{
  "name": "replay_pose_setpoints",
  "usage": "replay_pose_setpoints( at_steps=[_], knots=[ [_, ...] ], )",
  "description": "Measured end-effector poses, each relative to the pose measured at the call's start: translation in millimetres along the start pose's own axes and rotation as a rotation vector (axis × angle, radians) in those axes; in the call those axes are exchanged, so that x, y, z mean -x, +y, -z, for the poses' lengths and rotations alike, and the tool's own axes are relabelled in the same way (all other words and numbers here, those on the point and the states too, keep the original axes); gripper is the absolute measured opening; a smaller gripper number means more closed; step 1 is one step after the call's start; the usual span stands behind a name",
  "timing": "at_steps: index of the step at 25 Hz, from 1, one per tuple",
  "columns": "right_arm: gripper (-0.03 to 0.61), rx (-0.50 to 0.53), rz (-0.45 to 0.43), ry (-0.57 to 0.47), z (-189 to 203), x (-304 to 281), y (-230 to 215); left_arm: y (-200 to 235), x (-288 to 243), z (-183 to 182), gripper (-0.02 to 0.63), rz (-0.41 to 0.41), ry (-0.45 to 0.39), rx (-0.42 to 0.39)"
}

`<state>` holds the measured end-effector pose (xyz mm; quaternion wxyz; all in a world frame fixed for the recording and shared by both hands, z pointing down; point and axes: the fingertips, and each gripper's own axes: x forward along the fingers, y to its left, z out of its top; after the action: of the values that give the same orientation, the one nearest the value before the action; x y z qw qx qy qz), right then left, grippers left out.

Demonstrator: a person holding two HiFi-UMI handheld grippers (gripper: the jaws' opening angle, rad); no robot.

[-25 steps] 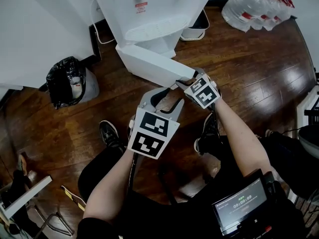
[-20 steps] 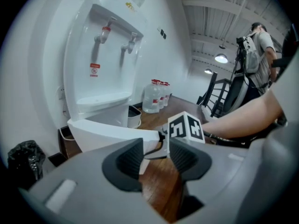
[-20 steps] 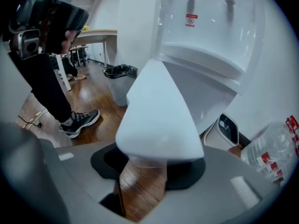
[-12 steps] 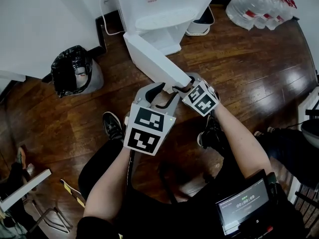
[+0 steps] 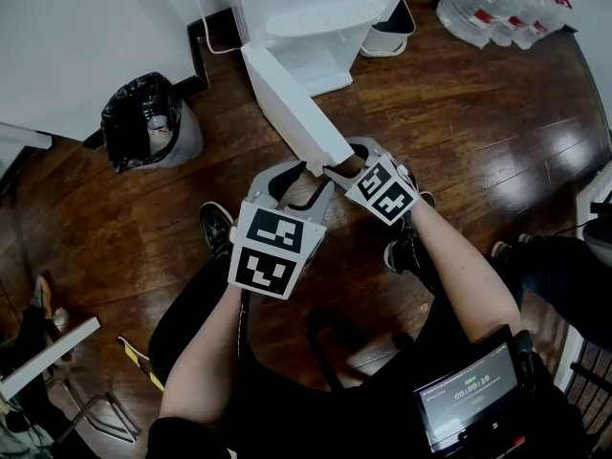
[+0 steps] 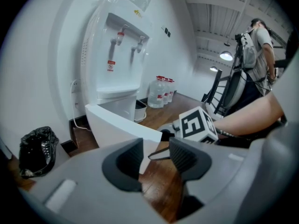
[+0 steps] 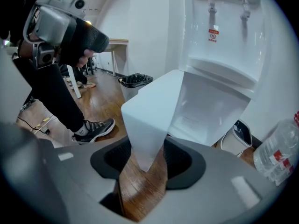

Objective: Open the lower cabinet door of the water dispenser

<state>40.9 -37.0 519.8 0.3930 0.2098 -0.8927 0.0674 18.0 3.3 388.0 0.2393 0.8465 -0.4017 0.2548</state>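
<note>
**Head view.** The water dispenser (image 5: 316, 12) stands at the top of the frame against the white wall. Its lower cabinet door (image 5: 296, 113) is swung open. The door's long top edge runs diagonally from the hinge side at the dispenser base down and to the right, with the free end pointing toward the person. The right gripper (image 5: 342, 166) sits at that free end. The left gripper (image 5: 304, 182) is just beside it, on the near side of the door's end. A black trash bag (image 5: 143, 122) stands well to the left on the wooden floor (image 5: 459, 132).

**Left gripper view.** The door (image 6: 117, 125) extends from the dispenser (image 6: 117, 55) toward the camera. The left gripper (image 6: 156, 155) has its jaws apart with nothing pressed between the pads. The door's lower free corner shows in the gap beyond them. Contact with the left pad cannot be determined.

**Right gripper view.** The door (image 7: 152, 111) stands upright, with its free vertical edge facing the camera. The right gripper (image 7: 147, 160) is clamped on this edge near the lower corner, one pad on each face of the panel, jaws partly closed to the panel's thickness. The open cabinet of the dispenser (image 7: 224, 36) lies behind.
</note>
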Motion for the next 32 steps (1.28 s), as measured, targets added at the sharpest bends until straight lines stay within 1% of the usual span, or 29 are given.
replay_pose_setpoints(
  at_steps=[8, 12, 16, 20, 23, 28, 32],
  knots=[
    [0.196, 0.008, -0.042, -0.046, -13.7, -0.7, 31.1, 5.0, 11.0, 13.3, 0.193, -0.023, 0.009, 0.005],
    [0.195, 0.013, -0.069, -0.063, -21.7, -6.3, 45.9, 5.3, 15.6, 17.7, 0.193, -0.026, 0.012, 0.004],
    [0.187, 0.044, -0.109, -0.065, -30.2, -11.9, 61.2, 12.9, 20.0, 18.3, 0.193, -0.045, 0.008, 0.011],
    [0.172, 0.071, -0.125, -0.073, -38.9, -16.5, 70.7, 27.6, 26.3, 23.0, 0.193, -0.079, 0.010, 0.026],
    [0.167, 0.068, -0.133, -0.085, -43.7, -21.0, 76.5, 47.4, 36.5, 24.3, 0.193, -0.110, -0.001, 0.076],
    [0.158, 0.070, -0.150, -0.097, -53.8, -29.1, 88.2, 91.6, 60.5, 23.6, 0.193, -0.211, -0.050, 0.177],
    [0.150, 0.108, -0.150, -0.099, -67.5, -35.1, 96.0, 104.2, 74.0, 17.5, 0.193, -0.228, -0.100, 0.212]
  ],
)
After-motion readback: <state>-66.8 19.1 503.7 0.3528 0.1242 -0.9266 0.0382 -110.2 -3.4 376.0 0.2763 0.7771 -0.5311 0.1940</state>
